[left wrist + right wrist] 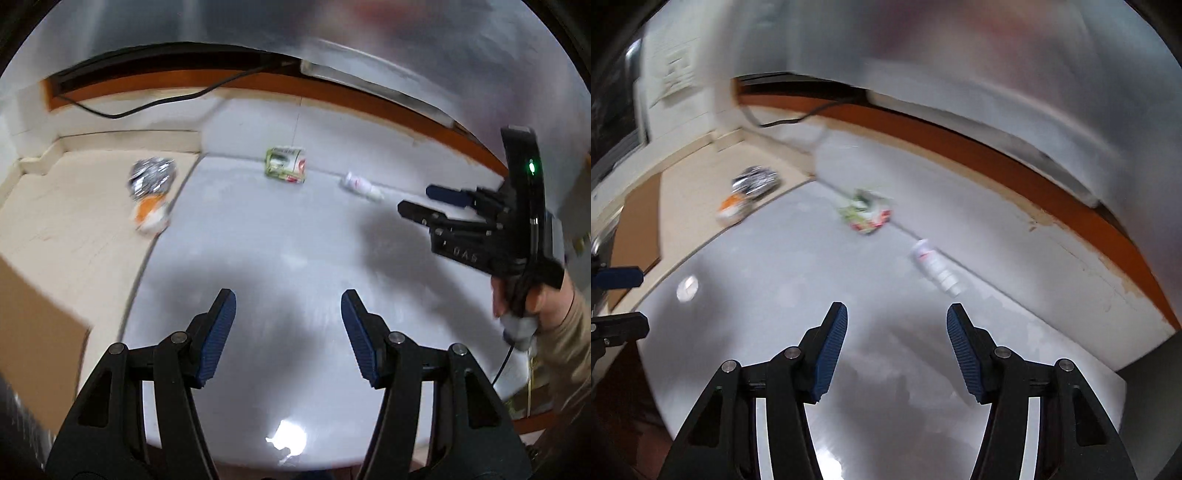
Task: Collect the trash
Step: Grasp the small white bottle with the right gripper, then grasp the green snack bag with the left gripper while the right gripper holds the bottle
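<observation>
On the grey floor [280, 236], a green wrapper [286, 165], white bottle [936, 267] and foil packet [151, 177] are seen, well ahead of the left gripper [288, 314] and right gripper [897, 325], both spread empty. The round bottle could be rolled away if nudged.

grey table [258, 258], beige floor [74, 221], black cable [110, 112], cardboard box [33, 332].

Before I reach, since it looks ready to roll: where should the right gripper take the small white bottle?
Grip the white bottle across its body, near the middle, coming down from above with the right gripper turned so its fingers straddle the width. It lies on its side on the grey surface, so the sides are exposed.
</observation>
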`<action>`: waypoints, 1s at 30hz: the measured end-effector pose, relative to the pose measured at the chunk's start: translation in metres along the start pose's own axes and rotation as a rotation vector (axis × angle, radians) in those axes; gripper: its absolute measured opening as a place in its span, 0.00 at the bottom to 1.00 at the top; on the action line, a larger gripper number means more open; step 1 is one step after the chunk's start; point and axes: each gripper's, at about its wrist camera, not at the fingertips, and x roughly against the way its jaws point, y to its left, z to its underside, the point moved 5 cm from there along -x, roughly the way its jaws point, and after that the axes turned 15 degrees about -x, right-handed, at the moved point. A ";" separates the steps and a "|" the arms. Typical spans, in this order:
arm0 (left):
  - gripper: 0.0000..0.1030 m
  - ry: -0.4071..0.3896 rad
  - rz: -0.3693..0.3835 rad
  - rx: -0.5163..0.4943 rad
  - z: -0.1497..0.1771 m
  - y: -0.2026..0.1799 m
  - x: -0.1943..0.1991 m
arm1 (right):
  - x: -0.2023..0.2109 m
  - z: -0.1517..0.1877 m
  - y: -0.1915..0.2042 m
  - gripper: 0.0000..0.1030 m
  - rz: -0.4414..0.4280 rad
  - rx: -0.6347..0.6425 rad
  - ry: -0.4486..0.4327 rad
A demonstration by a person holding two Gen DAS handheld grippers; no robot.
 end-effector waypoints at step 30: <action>0.48 -0.014 0.111 0.386 -0.106 0.041 -0.204 | -0.160 -0.030 -0.033 0.24 -0.033 0.024 0.038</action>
